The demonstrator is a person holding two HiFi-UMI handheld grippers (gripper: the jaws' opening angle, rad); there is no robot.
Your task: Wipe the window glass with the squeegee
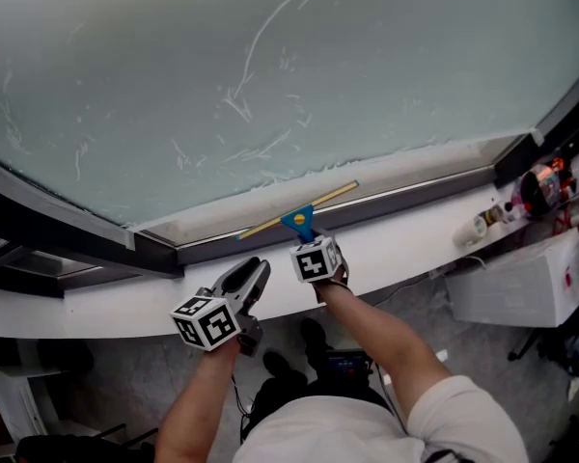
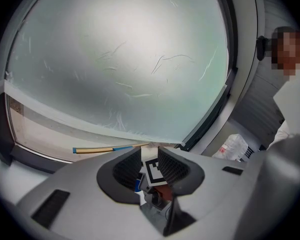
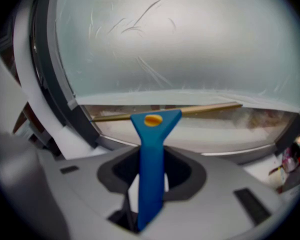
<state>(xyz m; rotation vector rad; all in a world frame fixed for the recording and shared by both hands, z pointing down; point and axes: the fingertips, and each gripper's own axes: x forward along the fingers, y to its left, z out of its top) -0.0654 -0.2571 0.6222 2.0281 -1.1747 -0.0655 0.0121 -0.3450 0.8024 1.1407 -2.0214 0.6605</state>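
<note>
one squeegee (image 3: 150, 154): blue handle, yellow dot, thin tan blade

Grip: your right gripper (image 3: 151, 176) is clamping the squeegee (image 3: 151, 149) by its blue handle.
Blade: its tan blade (image 3: 205, 109) is running level across the foot of the window glass (image 3: 190, 44).
Glass: thin streaks (image 3: 140, 19) are showing above.

Perhaps a workroom, big window (image 1: 270, 75), cluttered sill (image 1: 405, 244)

White sill (image 1: 396, 247): pale bottle (image 1: 474, 228) lying near right end.
</note>
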